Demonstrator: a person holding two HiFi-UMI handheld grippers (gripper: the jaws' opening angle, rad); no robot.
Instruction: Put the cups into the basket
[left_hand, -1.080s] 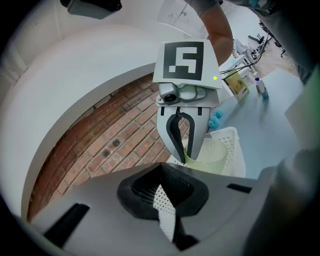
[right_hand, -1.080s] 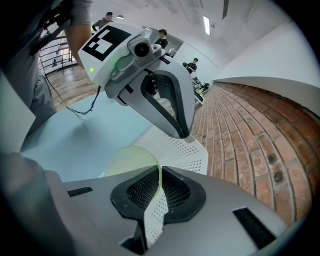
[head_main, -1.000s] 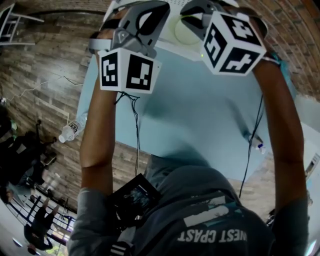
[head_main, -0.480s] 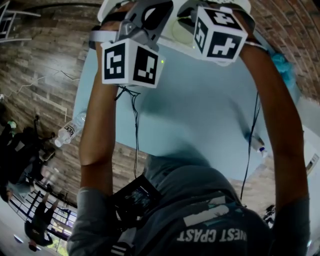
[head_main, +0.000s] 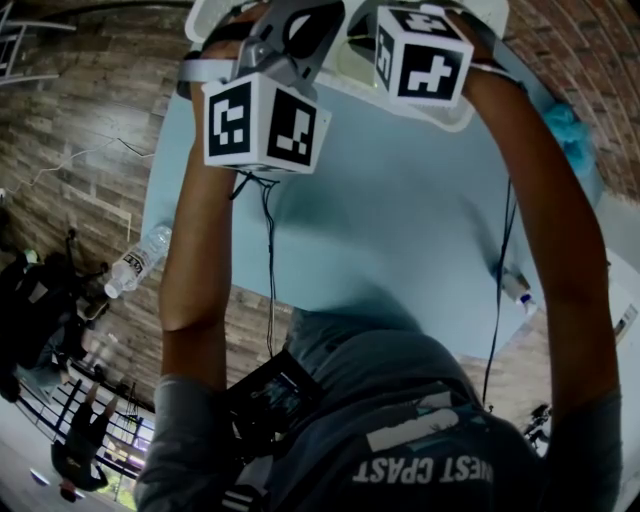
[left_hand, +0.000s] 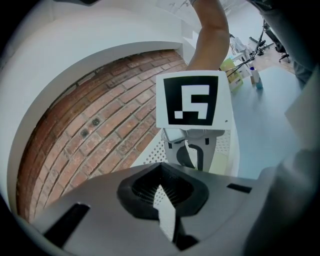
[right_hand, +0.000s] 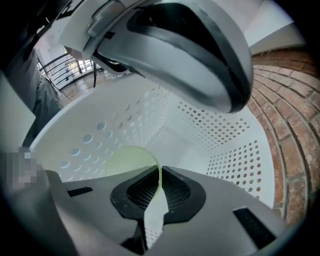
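Our right gripper (right_hand: 159, 175) is clenched on the thin rim of a pale green cup (right_hand: 127, 162), with the wall pinched between the two ribbed pads. The cup hangs inside the white perforated basket (right_hand: 225, 145), close to one side wall; we cannot tell whether its base touches the floor yet. We judge the step in hand to be the set-down. We should lower gently until the base rests, keep the cup upright, and only then part the jaws. After that we lift straight up, so the inner pad does not drag the rim and tip the cup. Our left gripper (left_hand: 161, 175) hovers just beside, jaws together on nothing, and we should keep it out of the way. The basket stands on a pale blue table (head_main: 400, 230).
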